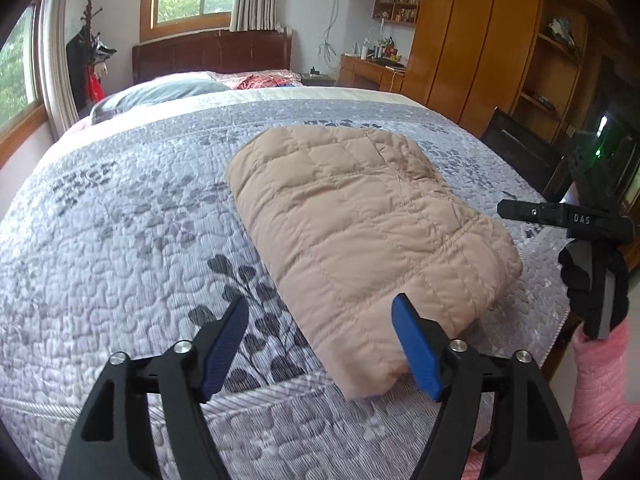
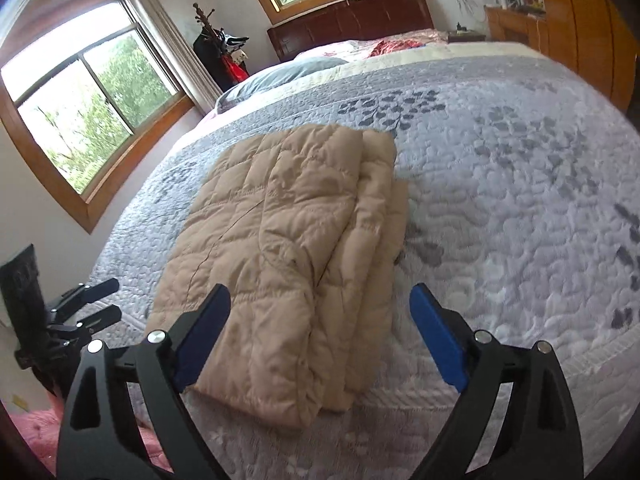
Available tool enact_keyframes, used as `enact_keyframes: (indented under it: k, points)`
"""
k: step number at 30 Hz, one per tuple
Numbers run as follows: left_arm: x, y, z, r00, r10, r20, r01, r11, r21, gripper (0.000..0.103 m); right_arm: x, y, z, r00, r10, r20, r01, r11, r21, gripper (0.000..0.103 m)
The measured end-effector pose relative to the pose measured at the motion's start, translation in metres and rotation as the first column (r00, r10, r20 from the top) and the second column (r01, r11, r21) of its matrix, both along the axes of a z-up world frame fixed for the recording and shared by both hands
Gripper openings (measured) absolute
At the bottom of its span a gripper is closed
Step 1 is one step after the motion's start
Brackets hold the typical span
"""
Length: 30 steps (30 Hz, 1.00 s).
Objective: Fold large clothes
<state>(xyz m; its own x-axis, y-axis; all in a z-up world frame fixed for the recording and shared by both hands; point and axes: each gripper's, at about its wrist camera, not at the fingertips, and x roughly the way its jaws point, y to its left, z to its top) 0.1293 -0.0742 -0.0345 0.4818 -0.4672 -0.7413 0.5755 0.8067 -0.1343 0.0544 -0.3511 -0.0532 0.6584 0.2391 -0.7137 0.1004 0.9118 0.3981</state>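
Here we start with the wide bed [image 1: 120,208] under its grey-lilac quilted coverlet printed with dark leaf sprays; it carries the work, broad and flat enough for a bulky garment. On it, near the foot edge closest to us, lies the beige quilted puffer jacket [image 1: 360,216], folded into a thick oblong; in the right wrist view its stacked layers show along the right-hand side, which we judge to mean the folding is largely done.

Our left gripper [image 1: 322,344] stands wide, its blue-padded fingers [image 1: 416,352] pressing on nothing; one pad sits in front of the jacket's near corner, the other over bare coverlet. Our right gripper [image 2: 320,340] is likewise spread wide and empty, hanging above the jacket's near end; whether the fingers touch the fabric we cannot tell.

Around this we see the tall honey-coloured wooden wardrobe [image 1: 472,48] beside the bed, the dark wooden headboard [image 1: 212,56], a grey-blue pillow [image 1: 160,94], and a black coat stand [image 2: 208,36] between the windows; a pink fleecy sleeve [image 1: 600,384] shows at the frame's edge. Nothing lies on the jacket or between it and either gripper.
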Motion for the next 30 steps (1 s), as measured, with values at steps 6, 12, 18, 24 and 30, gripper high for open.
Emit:
enact_keyframes:
  k: [6,12,18,24,30]
  points:
    - [0.007,0.017,-0.017,0.993,-0.009,-0.118,-0.001,0.996,-0.087,0.087,-0.007,-0.006,-0.015,1.000,0.008,-0.016,-0.006,0.994,0.108,0.091]
    - [0.031,0.025,-0.041,0.963,-0.011,-0.268,-0.036,0.984,-0.172,0.087,-0.001,-0.015,-0.028,0.998,0.038,-0.045,-0.028,0.977,0.212,0.092]
    - [0.057,0.017,-0.061,0.923,-0.057,-0.381,-0.040,0.969,-0.244,0.087,0.015,-0.017,-0.047,0.993,0.088,-0.083,-0.057,0.947,0.315,0.092]
    - [0.071,0.003,-0.073,0.903,-0.089,-0.421,-0.028,0.964,-0.264,0.089,0.025,-0.012,-0.059,0.988,0.105,-0.110,-0.062,0.940,0.336,0.092]
    - [0.076,-0.011,-0.072,0.910,-0.099,-0.401,-0.005,0.968,-0.252,0.091,0.033,-0.015,-0.066,0.985,0.119,-0.122,-0.069,0.933,0.352,0.096]
